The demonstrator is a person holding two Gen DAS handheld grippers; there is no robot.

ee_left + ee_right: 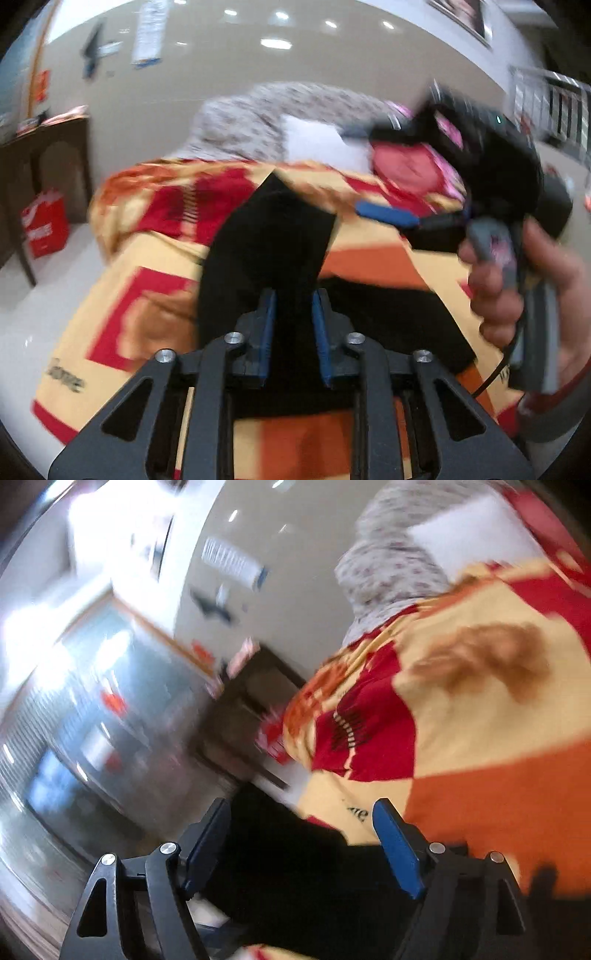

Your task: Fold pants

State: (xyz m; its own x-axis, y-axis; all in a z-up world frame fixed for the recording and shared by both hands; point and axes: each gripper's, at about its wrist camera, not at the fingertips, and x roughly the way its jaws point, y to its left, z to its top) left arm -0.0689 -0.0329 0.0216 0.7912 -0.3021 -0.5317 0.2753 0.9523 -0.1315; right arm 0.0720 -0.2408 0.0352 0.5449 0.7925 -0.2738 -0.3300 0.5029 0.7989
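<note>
Left wrist view: we are looking along the left gripper point(293, 310), whose two blue-padded fingers point(267, 328) are standing a narrow gap apart with the black pants point(273, 236) filling that gap; whether the pads are actually pressing the cloth we cannot tell, since the frame is blurred. The pants are lying as a long dark strip across the bed, running away from us over the blanket point(147, 295) patterned in yellow, red and orange, with a second dark spread of cloth lying to the right. Beyond the blanket we are seeing a grey floral quilt point(240, 122) and a white pillow point(321, 144). At the right edge a hand point(517, 288) is gripping the handle of the right gripper point(384, 214), which is reaching in over the blanket with one blue finger showing. A red bag point(46, 225) is standing on the floor beside a dark desk point(48, 166). Right wrist view: we are looking along the right gripper point(303, 845), whose fingers point(397, 849) are spread wide. The pants point(303, 882) are lying between and below them, untouched so far as we can tell, at the blanket's point(480, 720) near edge. The quilt point(388, 568) and pillow point(476, 528) are appearing at upper right.
</note>
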